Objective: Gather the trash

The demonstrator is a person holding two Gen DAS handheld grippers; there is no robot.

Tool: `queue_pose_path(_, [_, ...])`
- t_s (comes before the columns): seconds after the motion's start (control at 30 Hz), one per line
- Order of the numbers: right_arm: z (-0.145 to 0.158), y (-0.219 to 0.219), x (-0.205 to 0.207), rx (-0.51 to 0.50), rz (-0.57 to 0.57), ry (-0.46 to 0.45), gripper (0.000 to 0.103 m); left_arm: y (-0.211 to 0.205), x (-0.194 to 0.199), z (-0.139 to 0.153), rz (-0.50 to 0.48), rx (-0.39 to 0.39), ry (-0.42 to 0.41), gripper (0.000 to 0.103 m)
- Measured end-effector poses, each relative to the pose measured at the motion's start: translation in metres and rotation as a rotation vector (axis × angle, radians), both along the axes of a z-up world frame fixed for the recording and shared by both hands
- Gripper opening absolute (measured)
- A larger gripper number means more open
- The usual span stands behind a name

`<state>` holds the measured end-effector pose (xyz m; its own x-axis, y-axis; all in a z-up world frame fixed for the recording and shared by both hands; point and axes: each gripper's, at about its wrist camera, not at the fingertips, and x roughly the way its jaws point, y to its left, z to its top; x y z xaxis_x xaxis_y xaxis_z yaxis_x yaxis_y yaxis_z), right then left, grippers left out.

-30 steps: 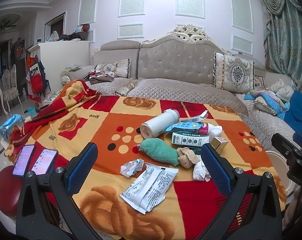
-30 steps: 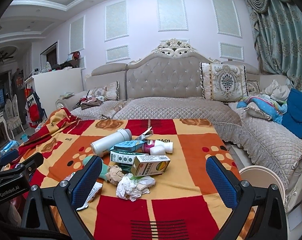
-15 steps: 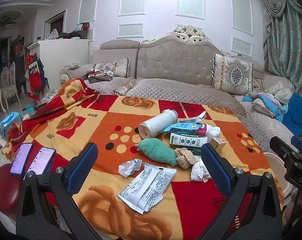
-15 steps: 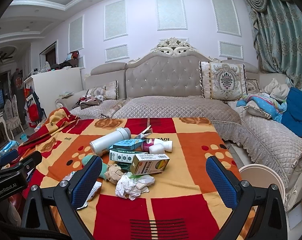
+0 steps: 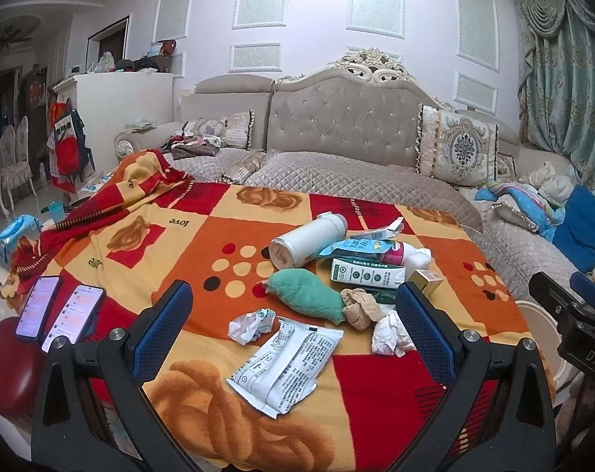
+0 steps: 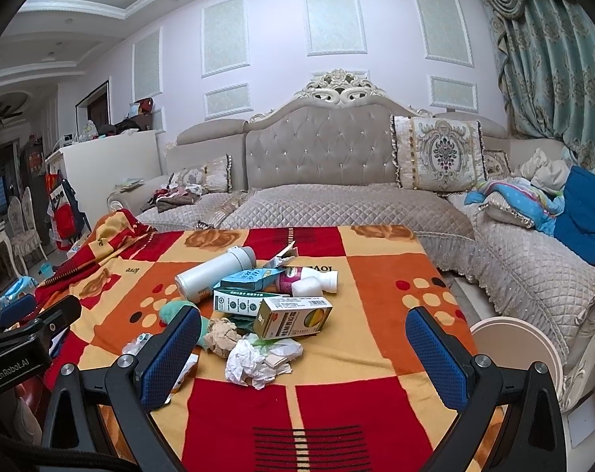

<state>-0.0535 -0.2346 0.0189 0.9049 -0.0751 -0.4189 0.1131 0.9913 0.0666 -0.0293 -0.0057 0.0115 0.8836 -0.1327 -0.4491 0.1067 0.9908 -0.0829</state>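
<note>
Orange, red and yellow blanket [image 5: 203, 244] covers the surface where the trash lies heaped near the middle: a white bottle [image 5: 307, 240], a green-and-white carton [image 5: 366, 274], a teal cloth [image 5: 309, 293], crumpled tissue [image 6: 246, 362], a yellow box [image 6: 295, 316] and a flat white wrapper [image 5: 287, 362]. The left gripper [image 5: 293, 332] and right gripper [image 6: 303, 356] hover above it, both spread wide and empty. Two phones [image 5: 57, 316] rest at the blanket's left edge.

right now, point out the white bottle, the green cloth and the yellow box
white bottle [image 5: 307, 238], left wrist view, middle of its body
green cloth [image 5: 307, 293], left wrist view, centre of the fuzzy fabric
yellow box [image 6: 295, 316], right wrist view, its long printed side
</note>
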Motion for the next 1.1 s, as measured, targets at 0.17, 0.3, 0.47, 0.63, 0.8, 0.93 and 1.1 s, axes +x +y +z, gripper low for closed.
queue_pose_path(0.17, [0.0009,0.0009,0.0005,-0.005,0.003,-0.002,0.103,-0.0017,-0.0015,-0.0007,0.003,-0.004,0.000,0.102])
queue_pose_path(0.3, [0.0009,0.0008,0.0004,-0.004,0.002,-0.001,0.103,-0.0001,-0.0002,0.0001,-0.001,-0.004,0.002,0.102])
queue_pose_path(0.47, [0.0011,0.0024,0.0003,-0.003,0.000,0.002,0.103,-0.0005,0.0000,-0.0006,-0.003,-0.002,0.004,0.102])
queue_pose_path(0.63, [0.0003,0.0028,0.0005,-0.002,-0.003,0.007,0.103,-0.0030,-0.0004,-0.0024,-0.005,-0.007,0.012,0.102])
queue_pose_path(0.8, [-0.0018,0.0004,0.0007,-0.002,-0.008,0.011,0.103,-0.0051,0.0010,-0.0023,-0.013,-0.018,0.017,0.102])
queue_pose_path(0.93, [-0.0017,-0.0015,0.0003,0.000,-0.013,0.010,0.103,-0.0054,0.0015,-0.0021,-0.018,-0.018,0.019,0.102])
queue_pose_path(1.1, [-0.0019,-0.0021,0.0004,0.000,-0.009,0.012,0.103,-0.0051,0.0014,-0.0021,-0.018,-0.023,0.020,0.102])
